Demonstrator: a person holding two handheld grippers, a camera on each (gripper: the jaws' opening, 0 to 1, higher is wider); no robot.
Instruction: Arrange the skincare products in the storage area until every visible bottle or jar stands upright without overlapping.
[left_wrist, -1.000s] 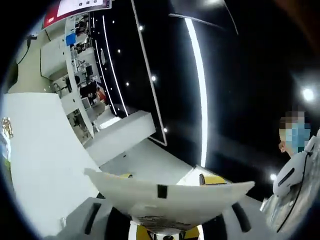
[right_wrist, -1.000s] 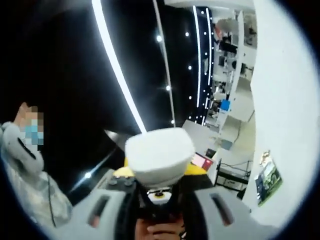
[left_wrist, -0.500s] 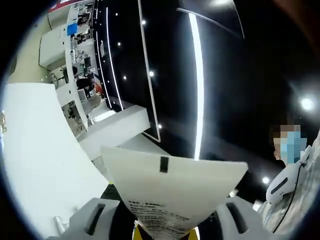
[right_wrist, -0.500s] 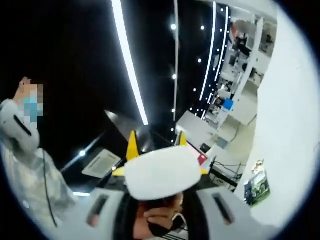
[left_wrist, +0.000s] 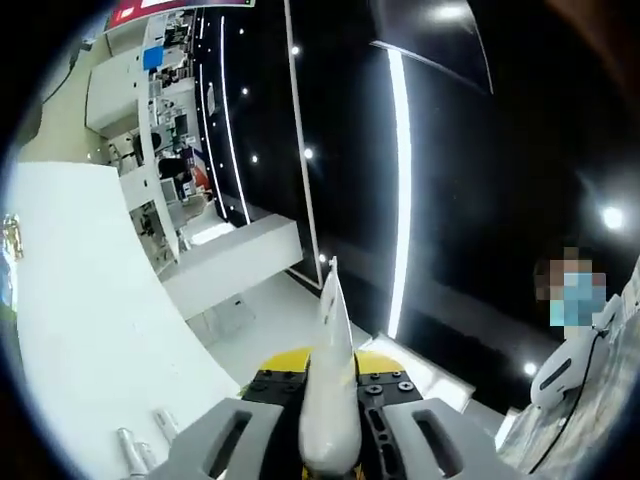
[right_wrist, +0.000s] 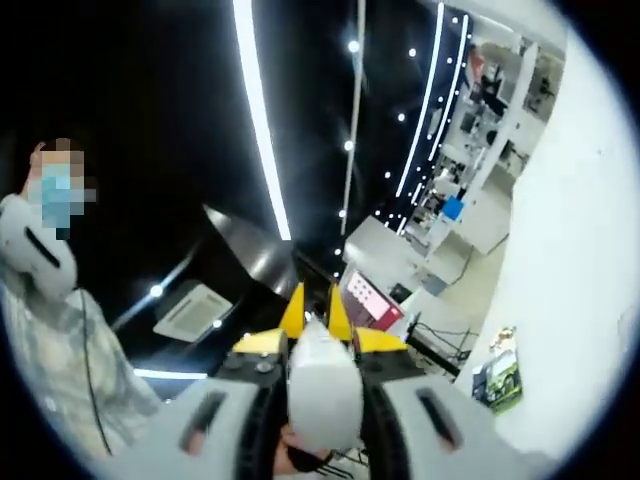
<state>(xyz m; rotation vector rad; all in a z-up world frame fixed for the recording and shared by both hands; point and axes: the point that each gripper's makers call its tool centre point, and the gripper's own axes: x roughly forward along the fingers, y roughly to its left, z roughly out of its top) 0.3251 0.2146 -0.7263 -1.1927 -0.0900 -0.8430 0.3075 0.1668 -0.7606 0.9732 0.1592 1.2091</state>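
Both grippers point ceilingward, left gripper (left_wrist: 330, 415) pinching an edge-on white tube (left_wrist: 330, 400), right gripper (right_wrist: 322, 385) seemingly clamping a white bottle (right_wrist: 322, 395).

**Support surfaces, far off and tilted**

Left gripper view: you are looking at a long white counter block (left_wrist: 235, 262) well away from you. Its top is flat and pale, and what lies on it is too far off to tell. Beside it stands open shelving (left_wrist: 160, 125) crowded with small goods, too small to name. A broad white surface (left_wrist: 90, 340) runs down the left side, with two small pale cylinders (left_wrist: 135, 450) on it near the lower edge.

Right gripper view: you get similar shelving (right_wrist: 470, 120) and a white counter (right_wrist: 395, 245), with a thin-legged desk (right_wrist: 445, 340) near it.
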